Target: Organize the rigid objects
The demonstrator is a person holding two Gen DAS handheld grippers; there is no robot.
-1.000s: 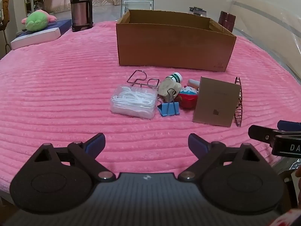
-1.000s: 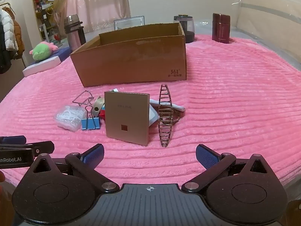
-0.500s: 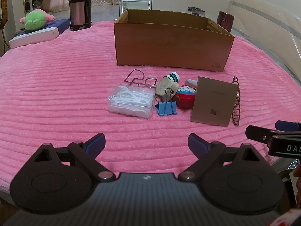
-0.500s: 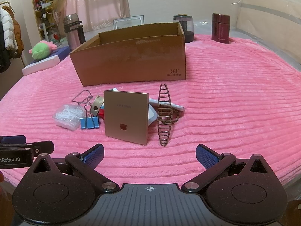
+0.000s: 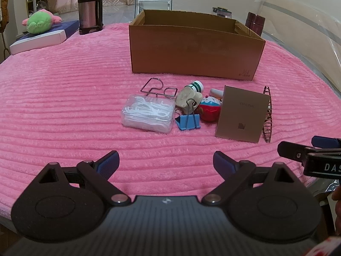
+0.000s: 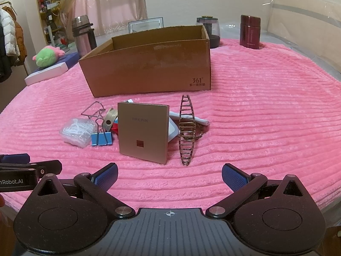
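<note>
A small heap lies on the pink blanket before an open cardboard box. From the left: a clear case of floss picks, a wire puzzle, a blue binder clip, a beige wooden piece, a red round toy, a tan flat box standing upright, and a brown hair claw. My left gripper and right gripper both hover open near the blanket's front edge, short of the heap, holding nothing.
A steel thermos, a green plush on a flat white-and-blue box and a picture frame stand behind on the left. A maroon flask and a glass jar stand at the back right.
Both grippers have edged slightly forward toward the heap. Nothing was picked up or moved.
</note>
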